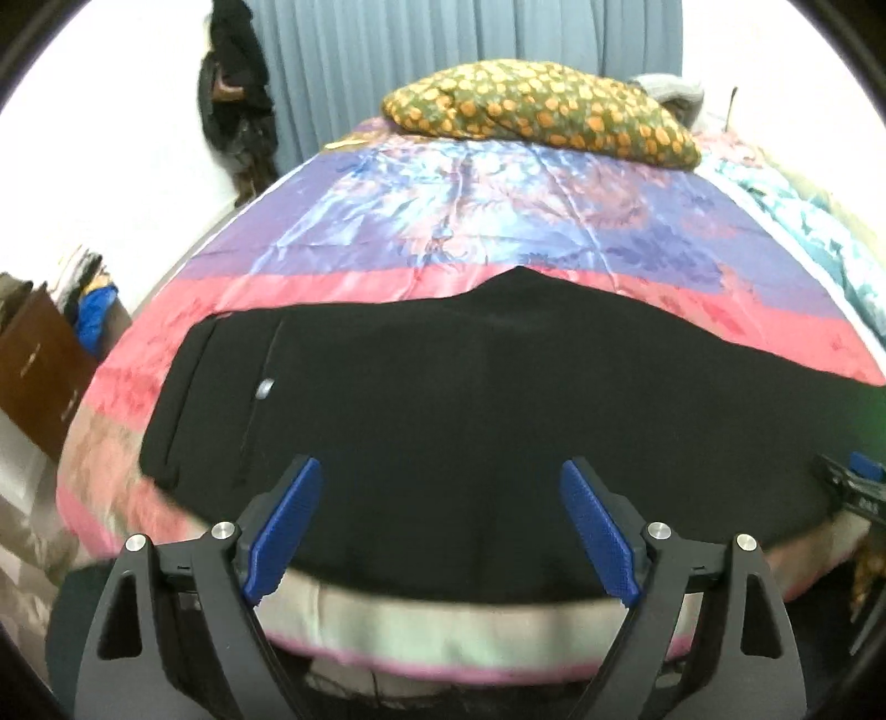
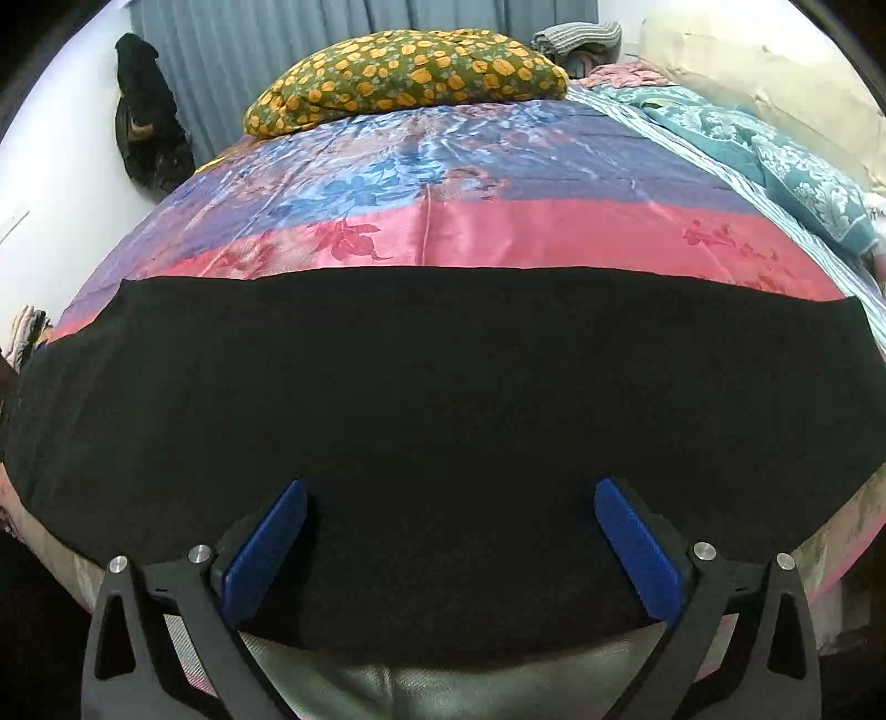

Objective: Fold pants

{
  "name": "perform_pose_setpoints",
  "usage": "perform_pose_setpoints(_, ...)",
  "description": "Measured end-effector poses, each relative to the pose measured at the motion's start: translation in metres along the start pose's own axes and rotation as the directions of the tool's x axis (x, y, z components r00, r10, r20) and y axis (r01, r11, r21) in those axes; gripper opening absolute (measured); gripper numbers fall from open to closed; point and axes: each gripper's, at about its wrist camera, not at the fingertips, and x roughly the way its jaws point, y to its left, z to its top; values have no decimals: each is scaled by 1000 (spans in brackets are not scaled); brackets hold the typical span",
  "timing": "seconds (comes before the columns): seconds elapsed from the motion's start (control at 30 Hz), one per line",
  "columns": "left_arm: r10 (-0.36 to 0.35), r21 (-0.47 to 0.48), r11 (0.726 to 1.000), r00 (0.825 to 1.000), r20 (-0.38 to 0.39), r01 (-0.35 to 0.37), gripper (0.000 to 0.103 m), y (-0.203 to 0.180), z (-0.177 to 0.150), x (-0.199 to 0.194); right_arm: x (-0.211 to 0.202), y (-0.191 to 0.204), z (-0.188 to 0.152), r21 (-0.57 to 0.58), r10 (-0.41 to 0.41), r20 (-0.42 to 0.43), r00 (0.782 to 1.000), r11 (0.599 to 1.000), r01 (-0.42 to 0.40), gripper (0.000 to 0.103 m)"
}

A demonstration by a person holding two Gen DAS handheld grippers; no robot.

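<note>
- Left gripper (image 1: 440,471) – blue pads (image 1: 285,529) spread wide, nothing pinched between them; it hangs above the near edge of the black pants (image 1: 443,399).
- Right gripper (image 2: 449,493) – likewise released, its pads (image 2: 637,548) apart over the cloth.
- The pants lie flat across the pink-and-purple bedspread (image 2: 498,232), along the bed's near side.
- A flowered pillow (image 1: 542,111) sits at the far end, before grey curtains (image 1: 415,39).

Plain black cloth pants (image 2: 443,376) at 6 o'clock; satin bedspread (image 2: 498,232), pink band w/ red leaves, purple-blue floral at 12; olive pillow (image 2: 410,72) w/ orange spots.
</note>
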Motion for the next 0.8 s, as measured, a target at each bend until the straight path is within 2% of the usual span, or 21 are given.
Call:
perform_pose_setpoints(0.1,67,37,997,991,-115,-63,87,-2,-9,35,1,6,-1,-12,-18,11,1000,1000,19,103)
perform_pose_setpoints(0.13,103,55,994,975,-195,-94,87,0,-19,51,2,6,-1,-10,-19,13,1000,1000,19,103)
perform_pose_setpoints(0.17,84,37,996,974,-209,-78,88,6,-29,53,1,5,-3,-9,-17,15,1000,1000,17,103)
perform_pose_setpoints(0.2,75,15,997,980,-187,-73,88,11,-33,47,1,5,-3,-11,-16,15,1000,1000,16,103)
perform_pose_setpoints(0.33,39,-54,997,969,-245,-54,87,25,-37,30,4,6,0,-17,-25,23,999,1000,26,103)
perform_pose_setpoints(0.4,6,-100,995,973,-233,-31,85,31,-35,23,4,7,-1,-19,-36,24,999,999,37,103)
perform_pose_setpoints(0.47,-12,-117,993,984,-177,-9,85,30,-19,17,5,8,0,-17,-44,21,999,999,44,103)
perform_pose_setpoints(0.6,-16,-67,998,994,-103,10,86,17,35,26,5,9,0,-14,-56,20,998,998,56,103)
perform_pose_setpoints(0.67,-23,-35,999,996,-84,20,93,11,65,43,5,9,-1,-13,-63,24,998,998,63,103)
perform_pose_setpoints(0.73,5,-15,1000,995,-102,-7,94,9,81,71,5,10,-2,-14,-66,26,997,998,66,103)
perform_pose_setpoints(0.77,31,-12,999,990,-138,-33,94,14,85,89,5,10,-2,-14,-66,27,997,998,66,103)
perform_pose_setpoints(0.8,93,-7,995,975,-201,-96,92,21,82,114,5,10,-2,-15,-66,27,997,998,66,103)
